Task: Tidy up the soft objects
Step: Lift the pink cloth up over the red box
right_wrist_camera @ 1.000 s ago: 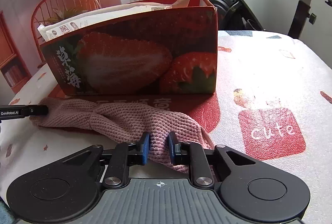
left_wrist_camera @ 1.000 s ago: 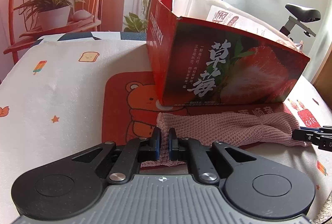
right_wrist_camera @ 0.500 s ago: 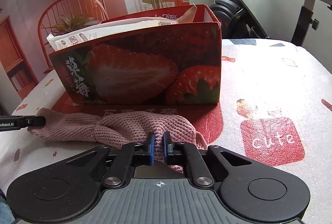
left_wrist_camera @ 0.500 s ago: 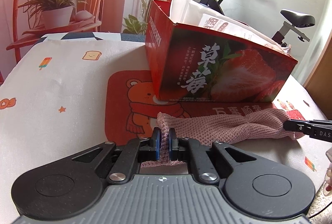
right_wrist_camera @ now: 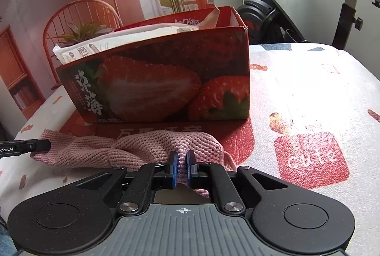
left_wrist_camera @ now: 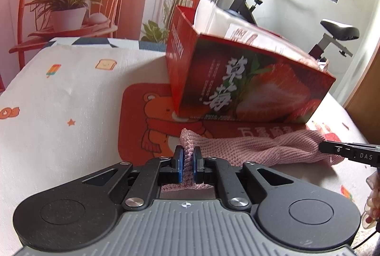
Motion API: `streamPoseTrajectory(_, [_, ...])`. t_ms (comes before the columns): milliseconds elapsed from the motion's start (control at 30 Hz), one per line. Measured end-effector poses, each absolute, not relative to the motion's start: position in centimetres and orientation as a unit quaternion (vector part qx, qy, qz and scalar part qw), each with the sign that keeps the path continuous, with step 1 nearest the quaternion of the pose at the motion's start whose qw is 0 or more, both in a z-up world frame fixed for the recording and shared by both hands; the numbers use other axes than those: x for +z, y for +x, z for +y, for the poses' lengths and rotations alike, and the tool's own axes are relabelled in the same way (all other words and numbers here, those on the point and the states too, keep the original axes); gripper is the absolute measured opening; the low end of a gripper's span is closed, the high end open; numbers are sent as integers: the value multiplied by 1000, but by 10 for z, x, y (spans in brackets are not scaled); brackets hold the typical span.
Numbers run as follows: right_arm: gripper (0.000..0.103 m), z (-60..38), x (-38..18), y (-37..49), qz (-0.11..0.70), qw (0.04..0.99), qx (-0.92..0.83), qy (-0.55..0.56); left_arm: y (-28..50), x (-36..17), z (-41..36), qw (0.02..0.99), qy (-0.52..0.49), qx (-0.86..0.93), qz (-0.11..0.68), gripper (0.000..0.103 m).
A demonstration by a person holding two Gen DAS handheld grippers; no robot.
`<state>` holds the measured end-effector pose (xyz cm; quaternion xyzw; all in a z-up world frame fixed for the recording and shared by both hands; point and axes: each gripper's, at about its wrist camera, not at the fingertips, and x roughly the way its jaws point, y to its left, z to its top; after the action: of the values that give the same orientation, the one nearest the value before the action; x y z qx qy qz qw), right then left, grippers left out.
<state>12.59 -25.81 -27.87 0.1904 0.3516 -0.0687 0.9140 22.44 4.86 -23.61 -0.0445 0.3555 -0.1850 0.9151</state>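
A pink knitted cloth [left_wrist_camera: 249, 149] lies stretched and twisted along the front of a red strawberry box [left_wrist_camera: 249, 87] on a cartoon-print bed cover. My left gripper [left_wrist_camera: 187, 157] is shut on the cloth's left corner. Its right end is pinched by my right gripper [right_wrist_camera: 181, 161], also shut, with folds of the pink cloth [right_wrist_camera: 142, 146] bunched ahead of its pads. Each view shows the other gripper's fingertips at the cloth's far end: the right fingers [left_wrist_camera: 342, 151] and the left fingers [right_wrist_camera: 35, 145].
The strawberry box [right_wrist_camera: 166, 85] holds white paper packets [right_wrist_camera: 118, 42]. A red bear patch [left_wrist_camera: 152, 125] lies under the cloth. A red chair with a potted plant [left_wrist_camera: 66, 9] stands behind the bed on the left; an exercise bike [left_wrist_camera: 332, 37] on the right.
Both grippers closed onto the cloth's ends. The left corner lifted off the cover, and the cloth pulled out longer and tauter between the two grippers.
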Motion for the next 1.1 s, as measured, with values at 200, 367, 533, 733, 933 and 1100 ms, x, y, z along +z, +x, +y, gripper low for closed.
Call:
streamPoseTrajectory(200, [6, -255, -243, 126, 310, 934, -49, 170, 213, -201, 48, 932, -48, -190, 304, 9])
streamPoseTrajectory(367, [6, -258, -206, 129, 280, 947, -37, 151, 206, -167, 48, 942, -53, -203, 262, 8])
streamPoseTrajectory(533, [6, -263, -169, 128, 242, 960, -32, 136, 202, -134, 40, 947, -45, -220, 229, 8])
streamPoseTrajectory(733, [5, -273, -132, 133, 214, 970, -35, 109, 200, -104, 40, 954, -59, -228, 187, 8])
streamPoseTrajectory(933, [5, -282, -108, 146, 198, 975, -43, 95, 211, -89, 37, 957, -68, -226, 172, 8])
streamPoseTrajectory(1100, [5, -291, -101, 165, 203, 973, -52, 96, 227, -78, 27, 958, -58, -228, 167, 8])
